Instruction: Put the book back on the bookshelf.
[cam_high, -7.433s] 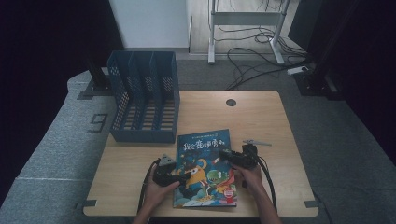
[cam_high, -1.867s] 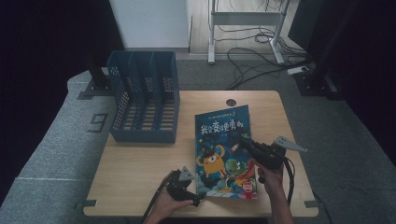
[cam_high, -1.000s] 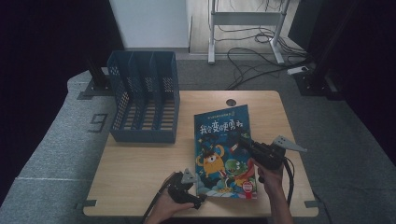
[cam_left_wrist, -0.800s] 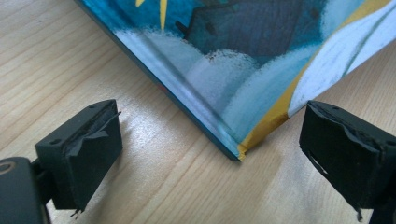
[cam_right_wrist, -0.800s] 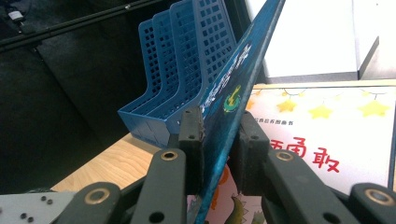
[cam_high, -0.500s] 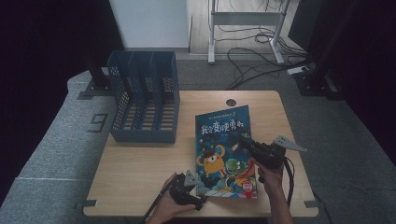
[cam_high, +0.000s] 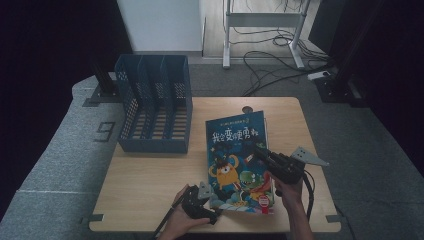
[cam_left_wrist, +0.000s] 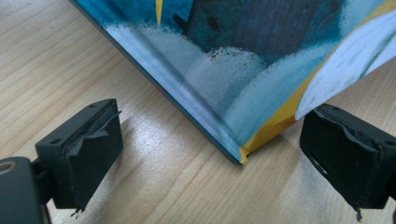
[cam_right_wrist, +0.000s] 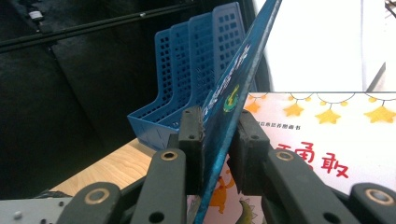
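Right gripper (cam_high: 263, 156) has the book's cover (cam_right_wrist: 238, 79) pinched between its fingers, left gripper (cam_left_wrist: 210, 135) wide around the corner, next: clamp it and lift toward the file rack (cam_high: 155, 107).

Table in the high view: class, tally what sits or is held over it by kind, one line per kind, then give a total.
Picture book: 1
Blue file rack: 1
Small dark round disc near the far edge: 1
Handheld grippers: 2, the left gripper and the right gripper
Total: 5
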